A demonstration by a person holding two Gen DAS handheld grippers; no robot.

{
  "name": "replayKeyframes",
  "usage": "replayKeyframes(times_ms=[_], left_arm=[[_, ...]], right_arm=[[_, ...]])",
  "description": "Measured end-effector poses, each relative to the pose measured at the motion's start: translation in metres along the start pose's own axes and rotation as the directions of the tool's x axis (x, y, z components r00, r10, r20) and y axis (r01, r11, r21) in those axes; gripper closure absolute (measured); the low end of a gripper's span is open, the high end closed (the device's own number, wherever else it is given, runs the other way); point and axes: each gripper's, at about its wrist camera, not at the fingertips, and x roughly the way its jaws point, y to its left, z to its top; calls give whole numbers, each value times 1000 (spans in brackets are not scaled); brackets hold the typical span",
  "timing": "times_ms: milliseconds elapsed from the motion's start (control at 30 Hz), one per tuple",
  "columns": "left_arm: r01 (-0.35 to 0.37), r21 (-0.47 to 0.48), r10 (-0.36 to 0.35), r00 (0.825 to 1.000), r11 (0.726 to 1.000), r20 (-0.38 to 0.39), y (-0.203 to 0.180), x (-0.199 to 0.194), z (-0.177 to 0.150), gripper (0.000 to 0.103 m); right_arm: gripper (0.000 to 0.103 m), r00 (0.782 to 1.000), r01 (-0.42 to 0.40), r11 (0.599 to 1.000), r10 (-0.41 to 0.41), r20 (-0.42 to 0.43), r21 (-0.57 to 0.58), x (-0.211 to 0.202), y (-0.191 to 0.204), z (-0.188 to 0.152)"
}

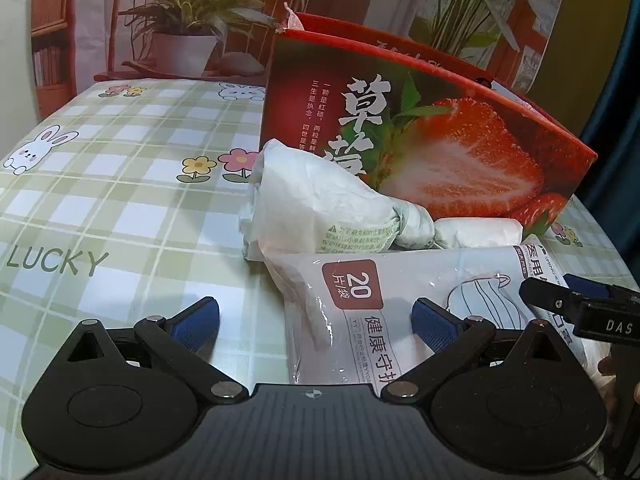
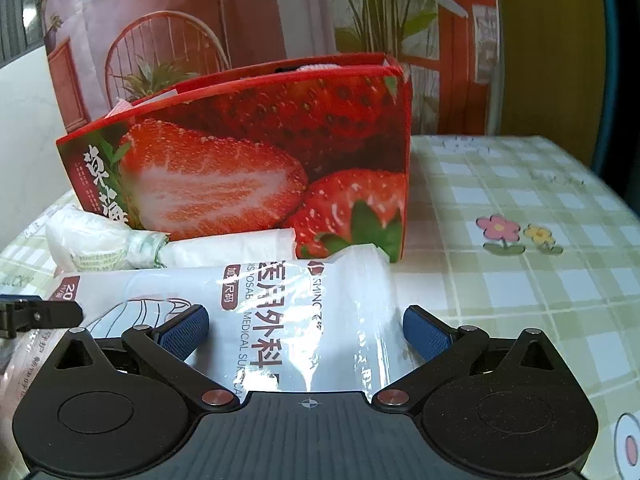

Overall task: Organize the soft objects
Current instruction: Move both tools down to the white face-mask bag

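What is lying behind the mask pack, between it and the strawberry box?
Behind the mask pack lie a knotted white plastic bag and a white roll, against the foot of the strawberry box. Their lower edges are covered by the pack, and the box's inside cannot be seen.

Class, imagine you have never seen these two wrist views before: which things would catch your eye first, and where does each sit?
The red strawberry box stands upright at the back of the checked tablecloth, its top open. In front of it lies a knotted white plastic bag, and nearer still the clear mask packet lies flat. The left gripper and right gripper are both open at the packet.
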Motion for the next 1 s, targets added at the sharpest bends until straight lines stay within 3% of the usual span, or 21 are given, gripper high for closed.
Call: replayKeyframes(times_ms=[400,667,1000], left_arm=[[22,13,-22,1000,1000,-17,3,1,1,0],[74,9,-72,988,997,-137,14,-2,14,0],[8,25,-4,988,1000,-155,11,-9,3,0]], right_arm=[[0,998,-26,999,28,-59,31,-4,-5,0],[0,995,-28,999,31,-93,24,-12,-4,-3],[0,992,-12,1000,15,-128,22,-19,-4,-6]])
